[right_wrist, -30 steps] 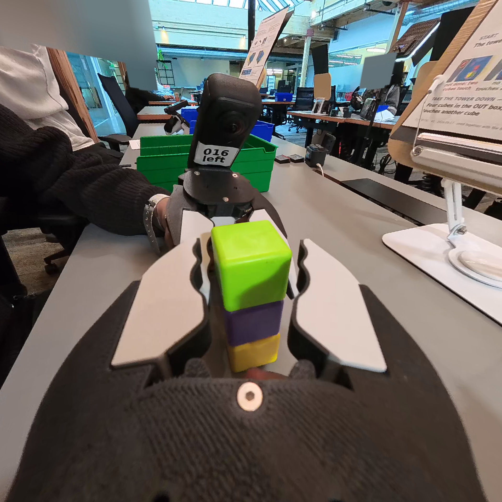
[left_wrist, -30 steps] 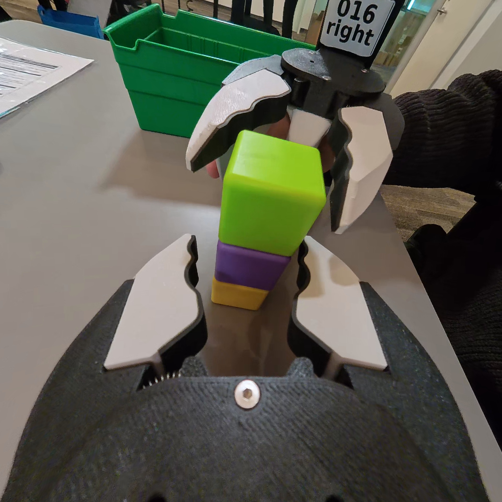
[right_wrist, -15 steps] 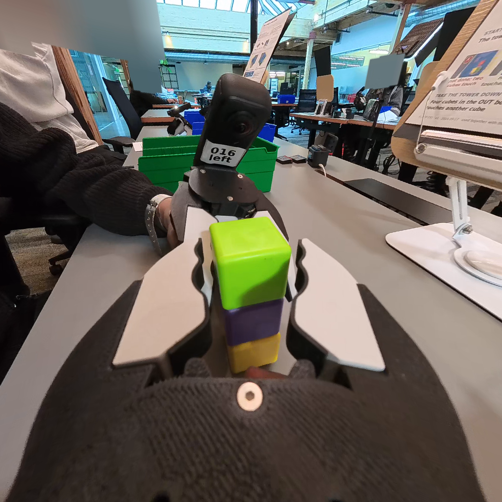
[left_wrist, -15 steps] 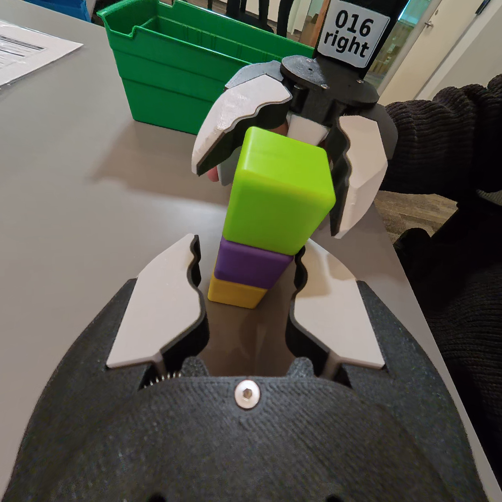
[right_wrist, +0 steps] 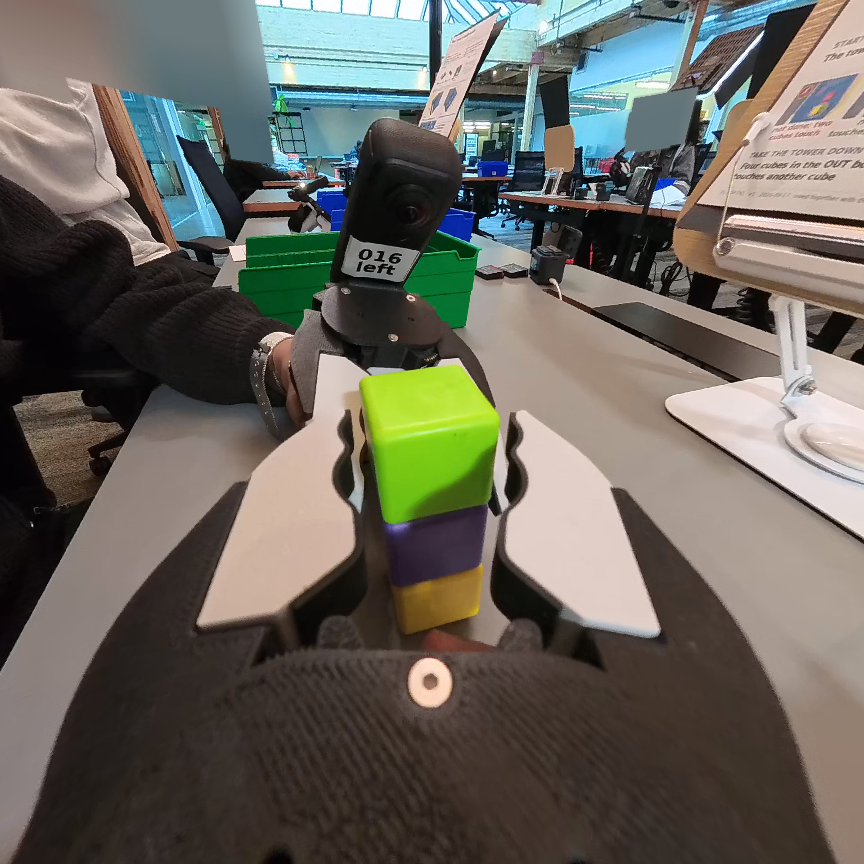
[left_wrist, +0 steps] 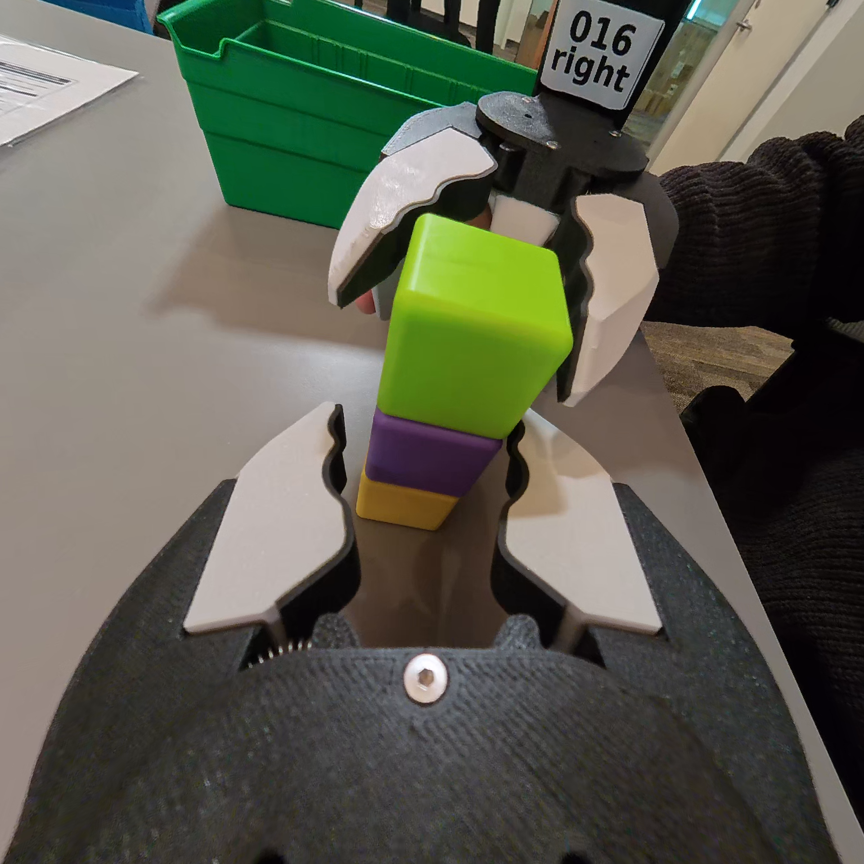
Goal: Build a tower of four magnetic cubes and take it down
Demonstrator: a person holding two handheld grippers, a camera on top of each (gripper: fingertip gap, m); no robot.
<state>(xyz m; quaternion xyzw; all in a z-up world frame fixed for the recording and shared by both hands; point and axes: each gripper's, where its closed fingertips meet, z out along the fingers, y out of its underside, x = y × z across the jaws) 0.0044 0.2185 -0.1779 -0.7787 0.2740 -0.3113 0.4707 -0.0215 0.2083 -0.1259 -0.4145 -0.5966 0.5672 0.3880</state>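
Note:
A tower of three cubes stands on the grey table (left_wrist: 117, 374): lime green (left_wrist: 472, 327) on top, purple (left_wrist: 430, 453) in the middle, yellow (left_wrist: 402, 507) at the bottom. It also shows in the right wrist view: green (right_wrist: 430, 444), purple (right_wrist: 435, 544), yellow (right_wrist: 437, 598). My left gripper (left_wrist: 425, 425) is open, with its fingertips either side of the purple cube and apart from it. My right gripper (right_wrist: 429, 416) faces it from across the tower. It is open and straddles the green cube, with narrow gaps on both sides.
A green bin (left_wrist: 290, 117) stands behind the tower and shows in the right wrist view too (right_wrist: 449, 285). A paper sheet (left_wrist: 46, 89) lies far left. A white stand base (right_wrist: 729, 421) holding a sign is to the right. The table edge (left_wrist: 692, 467) and a black sleeve (left_wrist: 771, 224) are close by.
My left gripper has moved a little closer to the tower. My right gripper's fingers have drawn slightly nearer to the green cube's sides. The tower has not moved.

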